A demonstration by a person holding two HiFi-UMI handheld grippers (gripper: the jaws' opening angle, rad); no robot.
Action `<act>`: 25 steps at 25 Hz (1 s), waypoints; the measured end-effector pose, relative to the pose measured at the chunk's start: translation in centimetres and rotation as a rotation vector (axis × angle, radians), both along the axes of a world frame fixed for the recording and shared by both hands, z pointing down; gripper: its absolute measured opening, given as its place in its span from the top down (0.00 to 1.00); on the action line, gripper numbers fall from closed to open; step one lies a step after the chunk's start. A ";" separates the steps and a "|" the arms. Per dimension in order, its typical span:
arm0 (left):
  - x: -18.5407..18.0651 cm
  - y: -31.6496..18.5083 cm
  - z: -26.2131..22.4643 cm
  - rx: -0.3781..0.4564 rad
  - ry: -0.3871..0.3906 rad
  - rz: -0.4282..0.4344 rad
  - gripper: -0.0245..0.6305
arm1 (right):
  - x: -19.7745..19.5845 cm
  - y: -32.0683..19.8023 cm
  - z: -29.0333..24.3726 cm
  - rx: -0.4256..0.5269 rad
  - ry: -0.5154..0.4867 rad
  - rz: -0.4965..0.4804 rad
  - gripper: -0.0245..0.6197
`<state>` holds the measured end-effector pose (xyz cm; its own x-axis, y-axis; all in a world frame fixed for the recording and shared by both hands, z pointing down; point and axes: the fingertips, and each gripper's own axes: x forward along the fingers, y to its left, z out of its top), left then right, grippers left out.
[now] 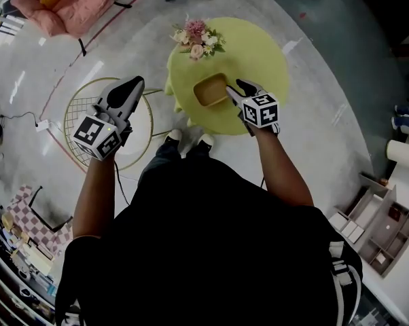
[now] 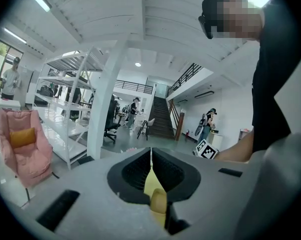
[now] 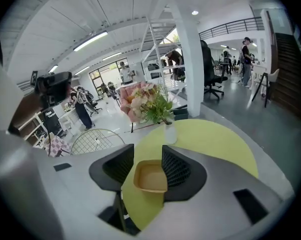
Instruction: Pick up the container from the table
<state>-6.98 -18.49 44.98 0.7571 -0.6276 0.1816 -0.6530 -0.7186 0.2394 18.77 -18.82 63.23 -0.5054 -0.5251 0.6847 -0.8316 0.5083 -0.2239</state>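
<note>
A shallow tan container (image 1: pixel 210 90) sits on the round yellow-green table (image 1: pixel 259 53), near its front edge. My right gripper (image 1: pixel 233 89) is at the container's right side. In the right gripper view the container (image 3: pixel 150 176) lies between the open jaws of the right gripper (image 3: pixel 147 149); the right pad overlaps its rim and the left pad stands clear of it. My left gripper (image 1: pixel 135 83) hangs off to the left of the table, over a wire side table, with nothing held. In its own view the left gripper (image 2: pixel 151 154) has its pad tips meeting.
A vase of pink and white flowers (image 1: pixel 198 39) stands at the table's far left edge, behind the container. A round gold wire side table (image 1: pixel 75 114) is at the left, and a pink armchair (image 1: pixel 68 2) farther back. The person's shoes (image 1: pixel 172 136) are at the table's foot.
</note>
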 end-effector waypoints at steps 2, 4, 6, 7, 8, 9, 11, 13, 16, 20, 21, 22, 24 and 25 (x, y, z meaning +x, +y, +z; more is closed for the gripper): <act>-0.5 0.0 0.2 -0.006 -0.002 -0.007 0.93 | -0.5 0.4 1.1 -0.022 0.007 -0.013 0.68; -1.1 -0.1 0.5 -0.012 -0.003 -0.016 0.93 | -1.0 0.7 2.5 -0.042 0.020 -0.029 0.67; -1.5 0.0 0.9 -0.019 -0.007 -0.023 0.93 | -1.6 1.0 3.9 -0.065 0.033 -0.051 0.67; -1.7 0.1 1.1 -0.022 -0.009 -0.026 0.93 | -1.9 1.3 4.6 -0.078 0.037 -0.062 0.66; -2.0 0.2 1.3 -0.026 -0.011 -0.029 0.93 | -2.3 1.6 5.0 -0.090 0.040 -0.072 0.66; -2.3 0.3 1.5 -0.028 -0.014 -0.032 0.93 | -2.7 1.8 5.4 -0.100 0.042 -0.080 0.65; -3.1 0.2 1.9 -0.034 -0.018 -0.041 0.93 | -3.7 2.1 6.2 -0.117 0.043 -0.093 0.64; -3.9 0.2 2.2 -0.041 -0.016 -0.050 0.93 | -4.5 2.4 7.0 -0.132 0.049 -0.105 0.64; -4.6 0.5 2.8 -0.060 -0.013 -0.052 0.93 | -5.2 2.9 8.5 -0.151 0.072 -0.124 0.63; -5.0 0.8 3.8 -0.087 -0.010 -0.015 0.93 | -5.9 3.7 10.9 -0.166 0.146 -0.173 0.62; -5.1 1.0 3.9 -0.093 -0.010 -0.007 0.93 | -6.1 4.0 11.5 -0.170 0.170 -0.191 0.62; -5.2 1.1 4.0 -0.099 -0.009 -0.002 0.92 | -6.3 4.4 12.1 -0.175 0.187 -0.205 0.62; -5.5 1.4 4.2 -0.111 -0.006 0.006 0.91 | -6.6 4.8 13.2 -0.182 0.207 -0.215 0.59; -5.6 1.5 4.4 -0.118 -0.006 0.011 0.90 | -6.6 4.8 13.6 -0.183 0.215 -0.215 0.58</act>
